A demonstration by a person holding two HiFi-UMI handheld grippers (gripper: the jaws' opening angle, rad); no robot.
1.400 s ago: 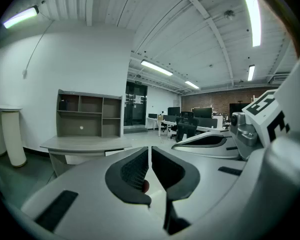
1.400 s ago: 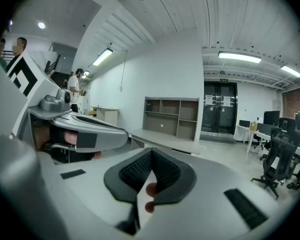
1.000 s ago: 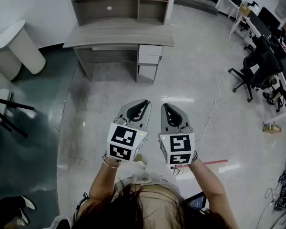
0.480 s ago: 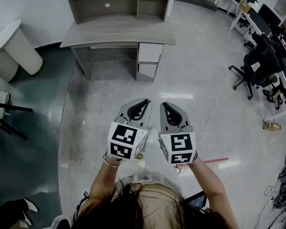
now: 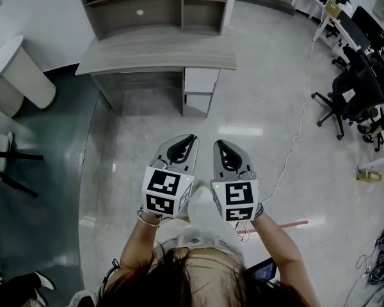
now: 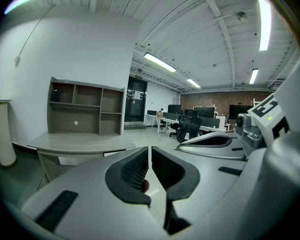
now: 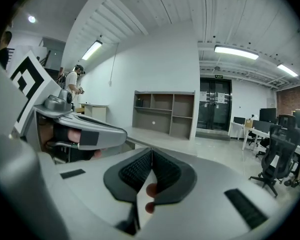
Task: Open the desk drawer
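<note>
You are holding the left gripper and the right gripper side by side in front of you, just apart from each other, both pointing toward the desk across the glossy floor. In the left gripper view, the left gripper's fingers are pressing together with only a hairline slit showing between the ribbed pads, and nothing is sitting between them. In the right gripper view, the right gripper's fingers are likewise meeting at the tips, gripping nothing. The drawer is sitting under the right end of the desk top, at the top of a small stack of white fronts, and it is looking shut from here; both grippers are hanging well apart from it, with open floor lying between. A shelf unit is standing on the back of the desk. Off to the right, a black office chair is standing beside a row of white desks, and a thin cable is trailing across the floor.
</note>
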